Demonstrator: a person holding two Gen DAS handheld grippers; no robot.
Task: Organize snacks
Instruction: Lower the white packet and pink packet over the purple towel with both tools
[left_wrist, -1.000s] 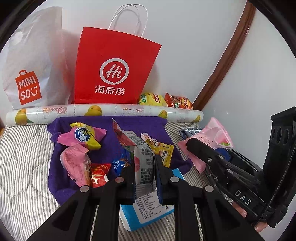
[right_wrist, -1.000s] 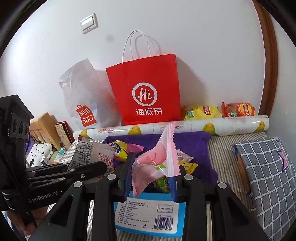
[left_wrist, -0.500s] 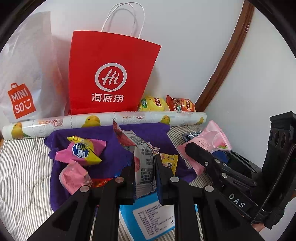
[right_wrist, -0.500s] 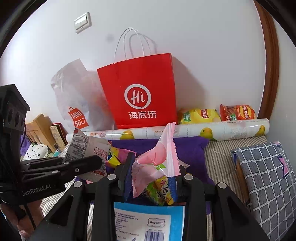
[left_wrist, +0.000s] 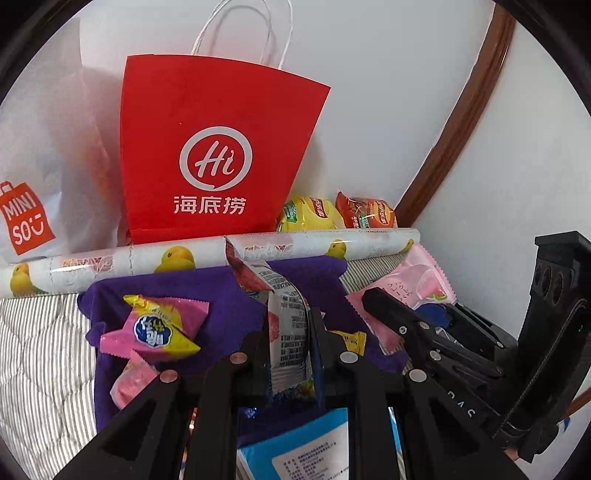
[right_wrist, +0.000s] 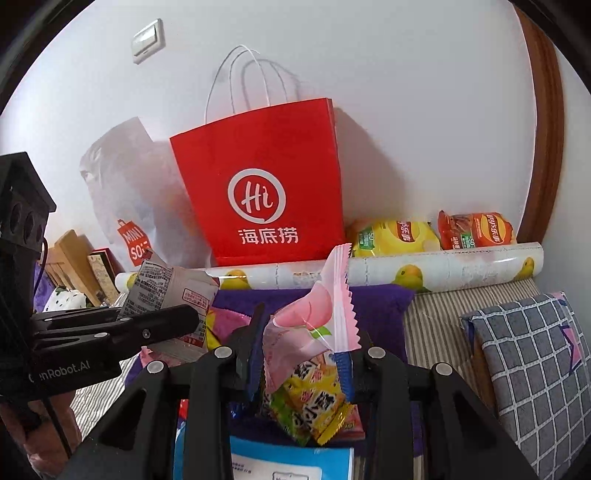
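My left gripper (left_wrist: 288, 332) is shut on a white and red snack packet (left_wrist: 286, 321) that stands up between its fingers. It shows in the right wrist view too, the left gripper (right_wrist: 188, 319) at the left edge with the packet (right_wrist: 166, 288). My right gripper (right_wrist: 306, 332) is shut on a pink peach-print packet (right_wrist: 314, 317). Both hang over a purple cloth (left_wrist: 221, 291) with loose snacks, among them a pink and yellow packet (left_wrist: 159, 328) and a yellow-green one (right_wrist: 310, 402). A red paper bag (left_wrist: 218, 155) stands upright behind the cloth.
A duck-print paper roll (left_wrist: 129, 258) lies between cloth and bag. A white MINISO bag (left_wrist: 40, 166) leans at the left, yellow (right_wrist: 395, 234) and orange (right_wrist: 476, 230) chip bags at the right. A checked cushion (right_wrist: 535, 354) lies right, a blue-white package (left_wrist: 306, 446) close below me.
Both grippers have moved forward over the purple cloth toward the red bag, each still holding its packet. The bag now looks larger and nearer.
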